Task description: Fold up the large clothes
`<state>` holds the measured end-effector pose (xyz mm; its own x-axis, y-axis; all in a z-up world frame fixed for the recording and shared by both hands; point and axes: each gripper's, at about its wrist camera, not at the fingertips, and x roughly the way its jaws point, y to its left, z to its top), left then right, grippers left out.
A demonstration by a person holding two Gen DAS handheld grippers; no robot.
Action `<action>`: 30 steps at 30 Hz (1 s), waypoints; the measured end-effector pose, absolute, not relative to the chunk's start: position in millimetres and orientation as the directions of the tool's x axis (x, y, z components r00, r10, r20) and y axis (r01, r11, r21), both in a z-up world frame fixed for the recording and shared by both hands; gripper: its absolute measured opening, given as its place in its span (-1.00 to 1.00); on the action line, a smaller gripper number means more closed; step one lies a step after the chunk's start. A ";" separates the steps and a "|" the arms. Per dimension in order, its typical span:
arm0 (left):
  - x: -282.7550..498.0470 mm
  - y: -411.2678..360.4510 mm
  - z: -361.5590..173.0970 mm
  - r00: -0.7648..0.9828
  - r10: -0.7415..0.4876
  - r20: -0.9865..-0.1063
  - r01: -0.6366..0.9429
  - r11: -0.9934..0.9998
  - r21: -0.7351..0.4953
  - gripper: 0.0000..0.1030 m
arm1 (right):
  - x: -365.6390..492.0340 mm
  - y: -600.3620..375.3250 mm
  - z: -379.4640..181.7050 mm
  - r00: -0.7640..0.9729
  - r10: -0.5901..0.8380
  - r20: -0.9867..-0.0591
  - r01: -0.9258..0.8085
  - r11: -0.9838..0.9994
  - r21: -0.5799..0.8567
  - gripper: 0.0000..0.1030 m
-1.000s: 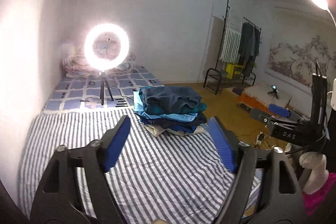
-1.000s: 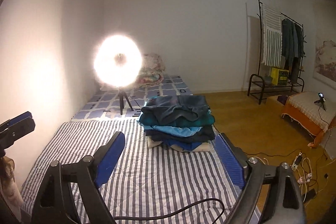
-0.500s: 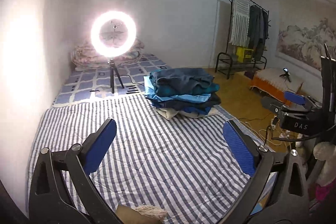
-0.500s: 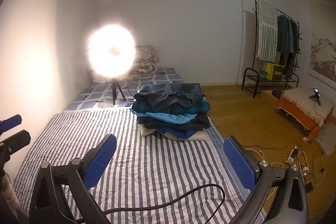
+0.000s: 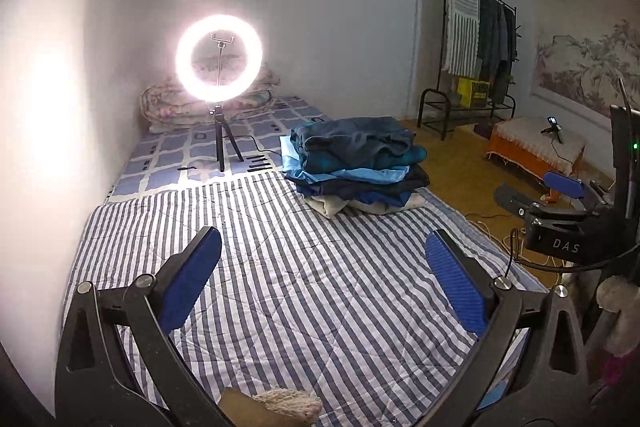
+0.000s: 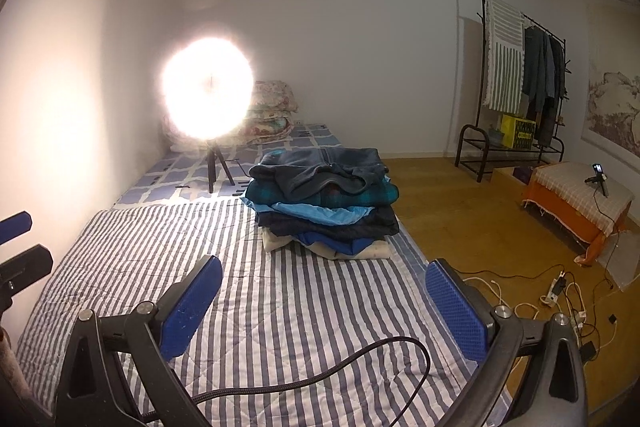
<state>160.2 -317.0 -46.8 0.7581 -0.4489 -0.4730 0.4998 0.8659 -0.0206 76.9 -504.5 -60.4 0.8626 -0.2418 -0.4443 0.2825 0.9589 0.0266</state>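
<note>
A stack of folded clothes (image 5: pixel 354 163) (image 6: pixel 324 201), blues and dark tones over a cream piece, rests on the far right part of the striped quilt (image 5: pixel 280 267) (image 6: pixel 240 267). My left gripper (image 5: pixel 322 275) hovers over the near quilt, open, nothing between its blue pads. My right gripper (image 6: pixel 324 303) is likewise open and empty, well short of the stack. In the left wrist view the right gripper (image 5: pixel 560 203) appears at the right edge; in the right wrist view the left gripper's fingers (image 6: pixel 18 247) show at the left edge.
A lit ring light (image 5: pixel 219 61) (image 6: pixel 208 95) on a small tripod stands on the bed behind the quilt, near folded bedding (image 6: pixel 272 111). A clothes rack (image 6: pixel 516 79), a low orange-skirted table (image 6: pixel 580 199) and floor cables (image 6: pixel 560 291) lie to the right. A black cable (image 6: pixel 340 367) crosses the near quilt.
Both grippers' jaws have spread wider and both views have dropped lower toward the quilt. The left view has also rolled level. The stack has not moved.
</note>
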 end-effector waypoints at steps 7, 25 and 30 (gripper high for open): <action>157.3 -316.9 -46.8 0.762 -0.452 -0.463 0.501 0.865 -0.020 1.00 | 72.4 -507.6 -59.9 0.867 -0.247 -0.434 0.302 0.951 0.062 0.99; 154.4 -316.0 -44.6 0.764 -0.454 -0.458 0.502 0.865 -0.020 1.00 | 72.8 -503.5 -63.8 0.863 -0.251 -0.439 0.302 0.952 0.048 0.99; 154.9 -315.0 -44.8 0.763 -0.455 -0.459 0.504 0.864 -0.019 1.00 | 74.6 -504.6 -64.5 0.862 -0.249 -0.441 0.300 0.953 0.048 0.99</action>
<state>154.9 -315.0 -44.8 0.7632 -0.4552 -0.4586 0.5038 0.8636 -0.0190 74.6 -504.6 -64.5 0.8621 -0.2489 -0.4414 0.2998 0.9528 0.0483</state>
